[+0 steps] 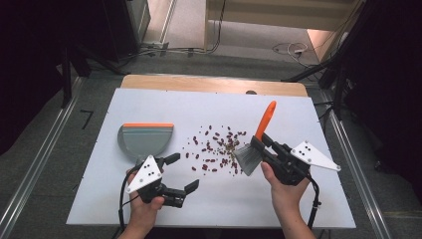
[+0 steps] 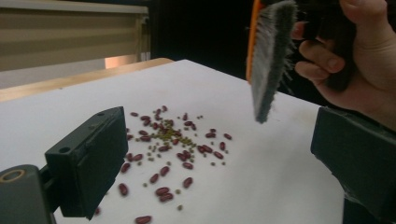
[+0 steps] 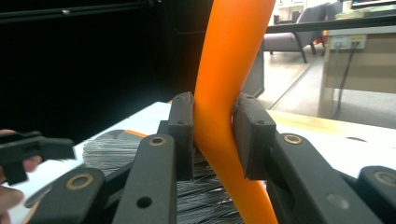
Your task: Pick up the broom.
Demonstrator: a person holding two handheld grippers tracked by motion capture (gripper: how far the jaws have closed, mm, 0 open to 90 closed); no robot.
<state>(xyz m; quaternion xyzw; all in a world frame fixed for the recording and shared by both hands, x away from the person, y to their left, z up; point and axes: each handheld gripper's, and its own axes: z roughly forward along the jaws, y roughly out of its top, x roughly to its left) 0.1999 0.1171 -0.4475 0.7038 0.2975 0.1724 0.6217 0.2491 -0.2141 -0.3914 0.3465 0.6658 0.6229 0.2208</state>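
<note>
Right hand-held gripper [image 1: 262,146] clamped on orange handle of brush [image 1: 256,144]; in right gripper view pads press handle from both sides, handle rising upright between them. Grey bristles at right edge of bean scatter; touching desk or not, cannot tell. Left hand-held gripper [image 1: 181,174] jaws wide apart, nothing between, at near-left of desk [image 1: 298,199]. Red and green beans [image 1: 216,148] scattered mid-desk, between the two grippers. Dustpan [image 1: 145,138], grey with orange rim, flat on desk left of beans, just beyond left hand-held gripper.

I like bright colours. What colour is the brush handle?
Orange. The brush handle shows best in the right gripper view.
</note>
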